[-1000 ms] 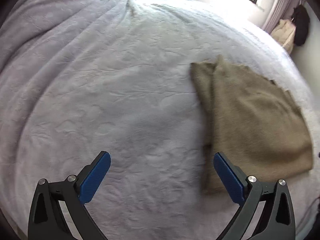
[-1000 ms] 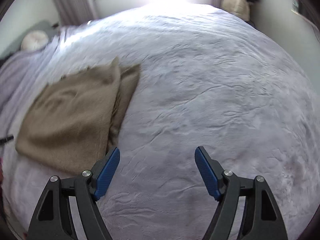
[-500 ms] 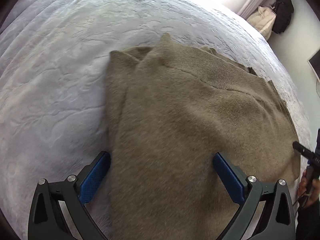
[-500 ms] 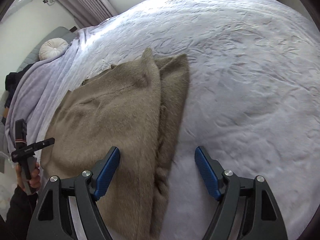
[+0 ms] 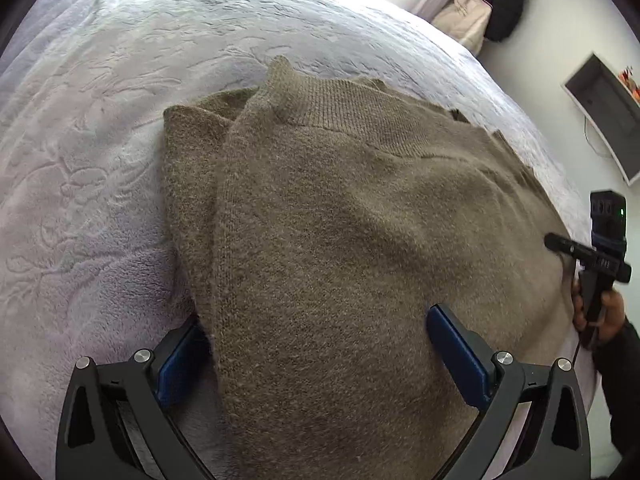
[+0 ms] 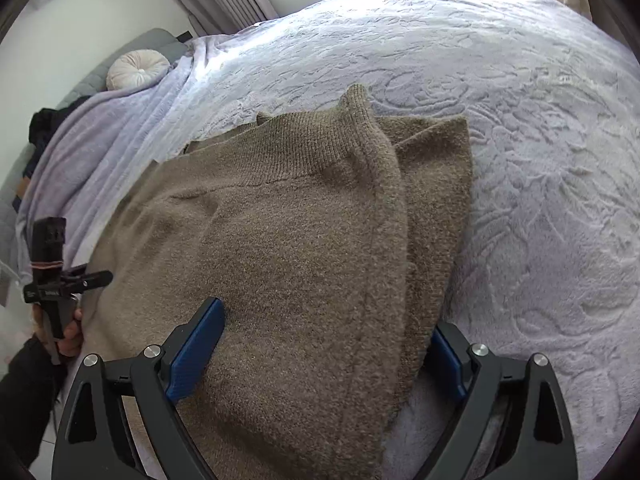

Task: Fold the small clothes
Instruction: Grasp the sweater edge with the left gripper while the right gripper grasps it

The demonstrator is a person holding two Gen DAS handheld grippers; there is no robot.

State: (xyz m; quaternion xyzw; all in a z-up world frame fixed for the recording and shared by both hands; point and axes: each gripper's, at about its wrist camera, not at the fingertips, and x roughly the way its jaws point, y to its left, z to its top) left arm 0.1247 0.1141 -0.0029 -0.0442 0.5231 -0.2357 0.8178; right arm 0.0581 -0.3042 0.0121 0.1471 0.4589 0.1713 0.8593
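A brown knitted sweater [image 5: 360, 240] lies folded on the bed, its ribbed collar toward the far side. My left gripper [image 5: 320, 352] is open and straddles its near left edge, one blue pad under the folded sleeve side, the other on top of the body. My right gripper [image 6: 320, 344] is open and straddles the sweater [image 6: 300, 248] at its near right edge, left pad on the knit, right pad beside the folded layer. Each gripper shows in the other's view, the right one [image 5: 592, 260] and the left one [image 6: 60, 280].
The lavender embossed blanket [image 5: 100, 140] covers the whole bed. A round cushion [image 6: 136, 72] and grey headboard stand at the left. Bags [image 5: 480, 16] and a wall shelf [image 5: 604, 112] stand beyond the bed's far corner.
Both grippers have moved inward and down from bare blanket onto the sweater, which now fills each view. Jaws stayed open.
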